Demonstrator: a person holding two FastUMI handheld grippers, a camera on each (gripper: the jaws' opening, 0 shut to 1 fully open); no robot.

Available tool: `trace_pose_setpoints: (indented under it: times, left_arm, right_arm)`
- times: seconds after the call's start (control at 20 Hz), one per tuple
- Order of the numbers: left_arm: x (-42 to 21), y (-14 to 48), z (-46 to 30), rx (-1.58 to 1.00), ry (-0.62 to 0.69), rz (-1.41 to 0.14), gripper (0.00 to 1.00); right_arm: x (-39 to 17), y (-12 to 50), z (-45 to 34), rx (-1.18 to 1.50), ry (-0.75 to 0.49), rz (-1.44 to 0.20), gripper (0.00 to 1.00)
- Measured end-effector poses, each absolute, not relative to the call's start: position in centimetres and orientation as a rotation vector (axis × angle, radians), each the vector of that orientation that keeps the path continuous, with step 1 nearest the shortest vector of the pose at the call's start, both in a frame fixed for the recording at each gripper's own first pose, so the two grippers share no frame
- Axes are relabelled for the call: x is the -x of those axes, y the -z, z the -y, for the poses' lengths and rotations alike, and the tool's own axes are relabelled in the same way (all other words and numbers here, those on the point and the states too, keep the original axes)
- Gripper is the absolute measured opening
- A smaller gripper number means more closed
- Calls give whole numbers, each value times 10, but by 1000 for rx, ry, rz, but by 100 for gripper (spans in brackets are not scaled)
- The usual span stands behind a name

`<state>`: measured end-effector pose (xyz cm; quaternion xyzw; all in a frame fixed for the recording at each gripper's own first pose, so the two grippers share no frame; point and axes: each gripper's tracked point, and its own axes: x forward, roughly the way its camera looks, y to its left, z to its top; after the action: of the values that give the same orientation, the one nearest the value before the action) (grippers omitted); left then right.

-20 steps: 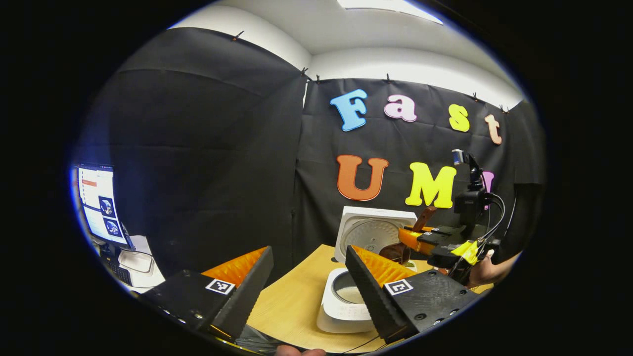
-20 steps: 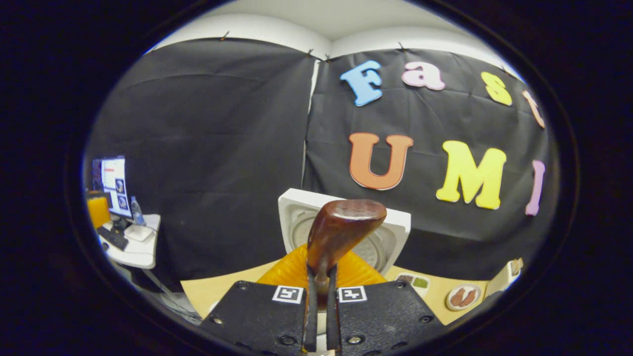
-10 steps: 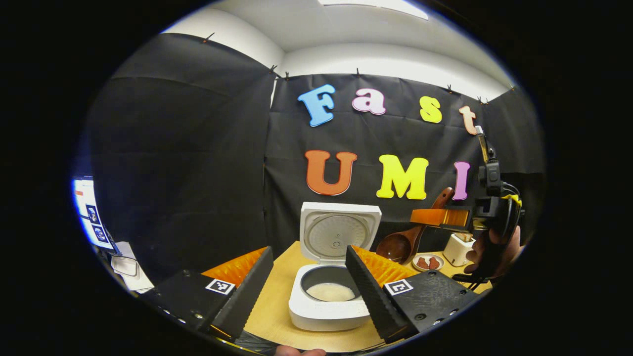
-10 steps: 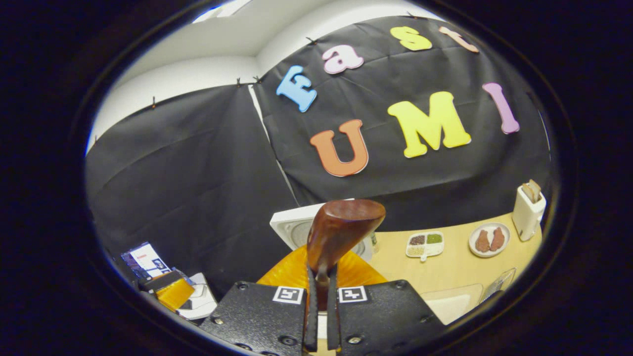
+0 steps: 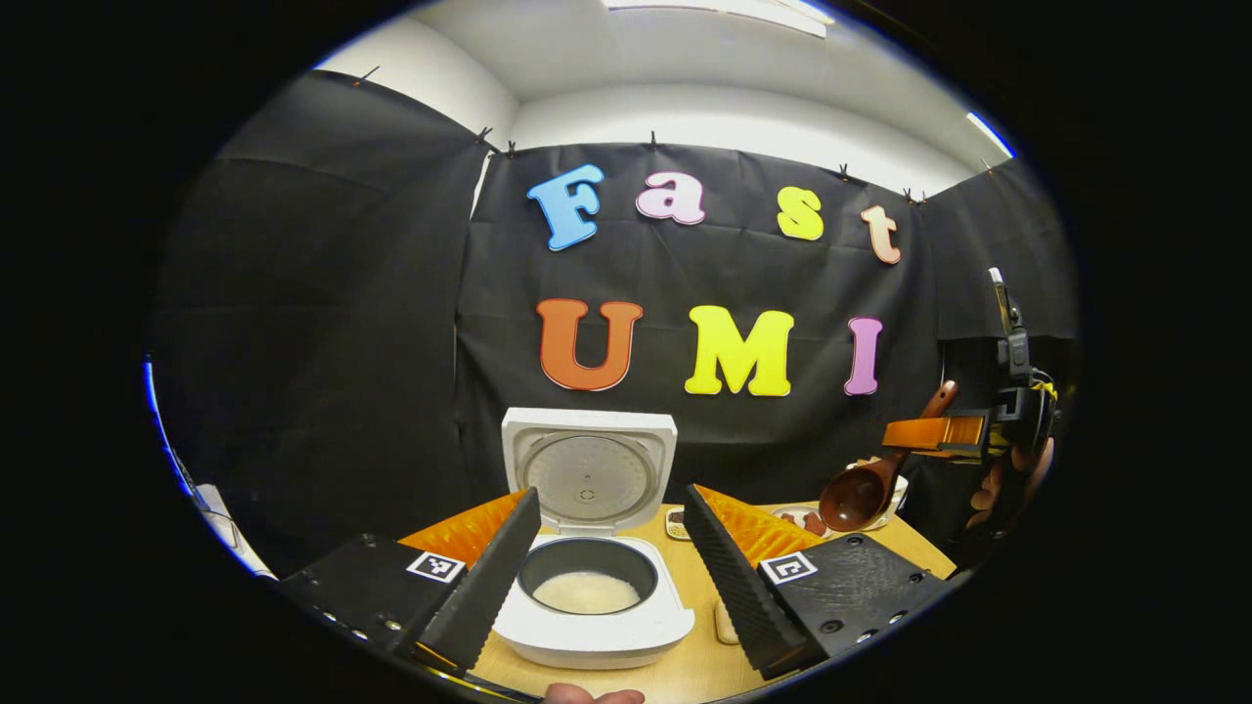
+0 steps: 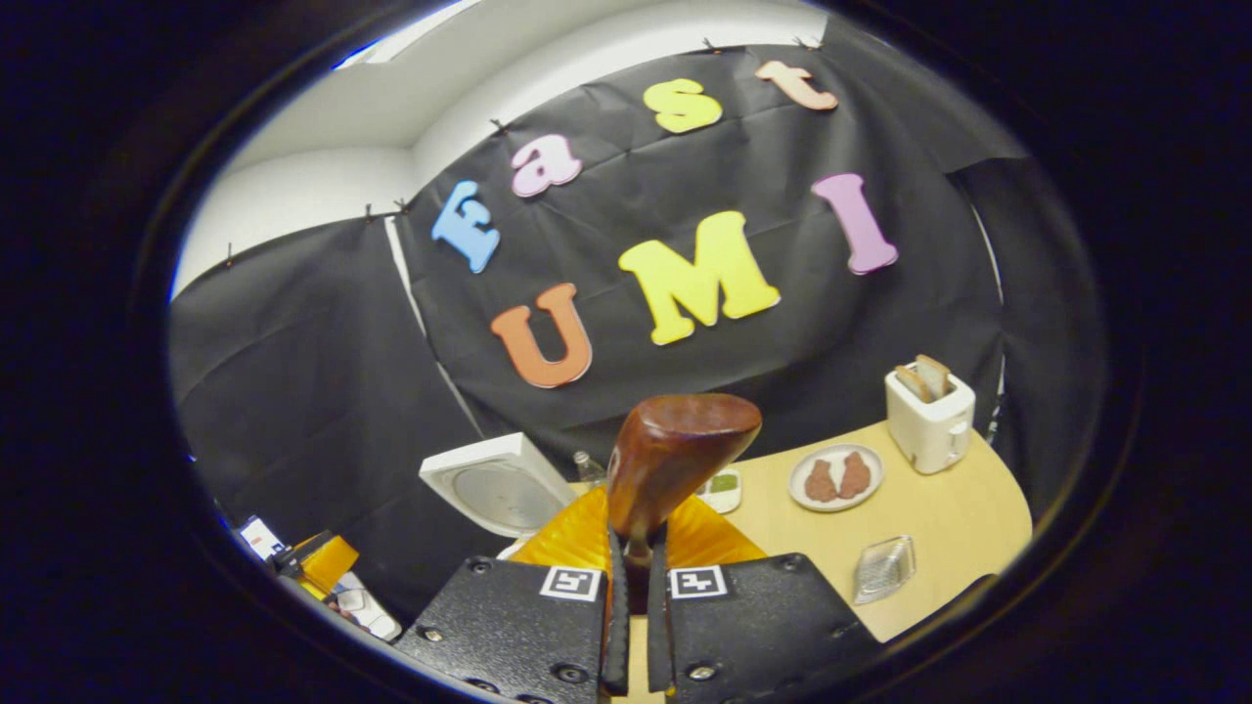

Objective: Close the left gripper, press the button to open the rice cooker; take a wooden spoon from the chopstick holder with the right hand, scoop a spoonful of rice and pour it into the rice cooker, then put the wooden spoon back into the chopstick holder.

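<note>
The right gripper [image 6: 634, 626] pinches the wooden spoon [image 6: 675, 455] by its handle, both fingers pressed on it, bowl raised beyond the open rice cooker [image 5: 592, 596]. The left gripper [image 5: 611, 577] hangs spread. Stiff, light and smooth, the spoon likely pivots unless gripped near mid-handle.

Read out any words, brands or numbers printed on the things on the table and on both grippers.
No readable text.
Square black-and-white markers on the left gripper and right gripper: patterns, not words.
White rice cooker, white toaster, brown wooden spoon: no print visible.
</note>
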<state>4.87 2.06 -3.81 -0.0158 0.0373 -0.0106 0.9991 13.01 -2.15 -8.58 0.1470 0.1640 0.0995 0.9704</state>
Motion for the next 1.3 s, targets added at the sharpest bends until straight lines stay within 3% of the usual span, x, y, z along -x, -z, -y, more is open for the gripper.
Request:
trace_pose_setpoints:
  times: [0.3, 0.6, 0.95, 1.3]
  left_arm:
    - [-65, 37, 14, 26, 69, -95, 94]
    - [-74, 35, 31, 15, 57, -120, 94]
    - [-85, 42, 43, 9, 22, -180, 94]
    - [-86, 53, 63, -21, 29, -232, 94]
  right_arm:
    - [-137, 114, 135, -287, 18, -373, 12]
    - [-159, 180, 201, -278, 133, -457, 12]
    - [-177, 273, 230, -280, 163, -557, 12]
    - [-185, 323, 233, -289, 130, -578, 14]
